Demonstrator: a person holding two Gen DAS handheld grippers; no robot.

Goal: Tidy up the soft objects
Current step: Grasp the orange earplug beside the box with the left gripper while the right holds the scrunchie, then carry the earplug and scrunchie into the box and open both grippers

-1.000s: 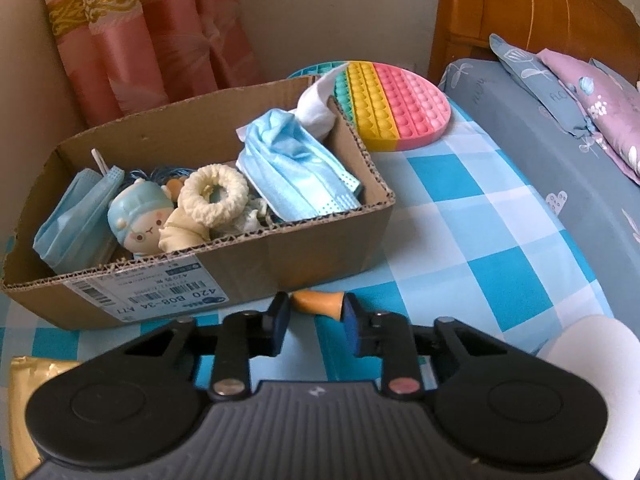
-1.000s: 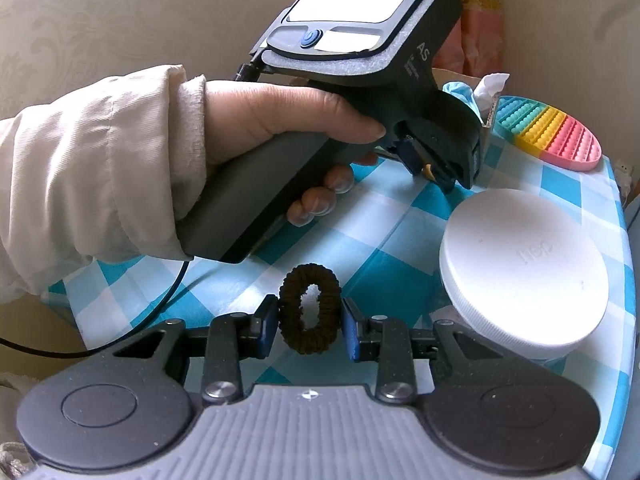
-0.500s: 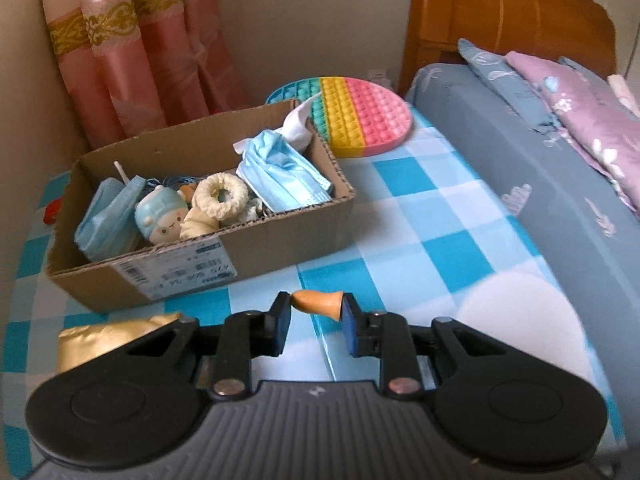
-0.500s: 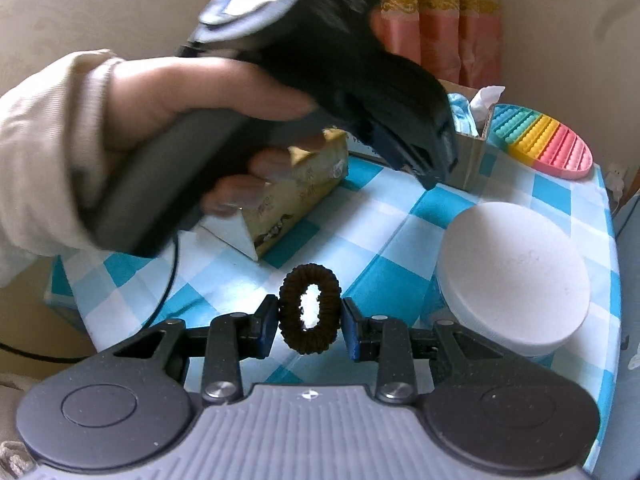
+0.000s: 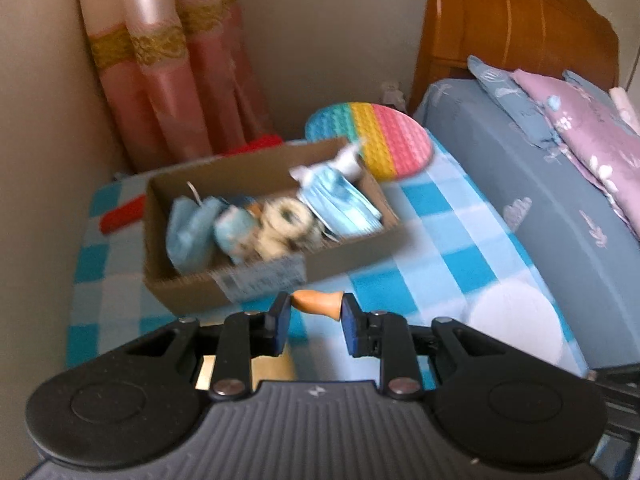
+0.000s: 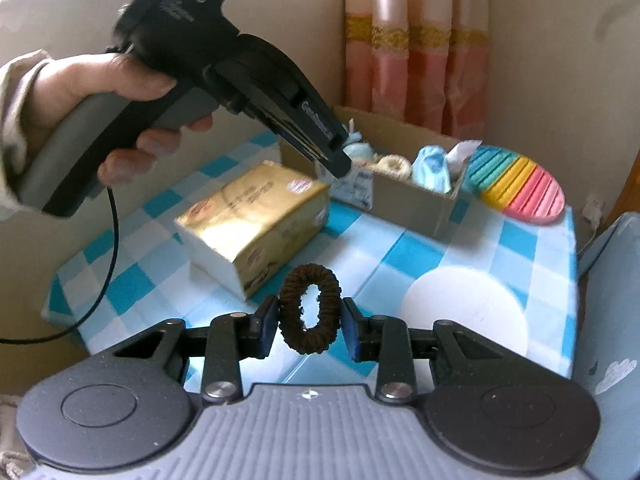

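Observation:
My left gripper point(image 5: 316, 318) is shut on a small orange soft piece point(image 5: 319, 301), held in the air in front of the cardboard box point(image 5: 192, 290). The box holds blue face masks point(image 5: 340, 200), a pale blue doll point(image 5: 236, 228) and a cream hair ring point(image 5: 286, 216). My right gripper point(image 6: 310, 324) is shut on a dark brown hair scrunchie point(image 6: 310, 306) above the checked tablecloth. The left gripper's body point(image 6: 240, 64) shows in the right wrist view, raised, its tip near the box point(image 6: 408, 196).
A gold tissue pack point(image 6: 256, 220) lies left of centre. A white round lid point(image 6: 464, 316) sits at the right. A rainbow pop-it mat point(image 5: 372, 140) lies behind the box. A red object point(image 5: 120, 212) lies left of the box. A bed point(image 5: 540, 184) borders the table's right edge.
My left gripper has risen and pulled back from the box with the orange piece. The right gripper has also risen a little, still holding the scrunchie.

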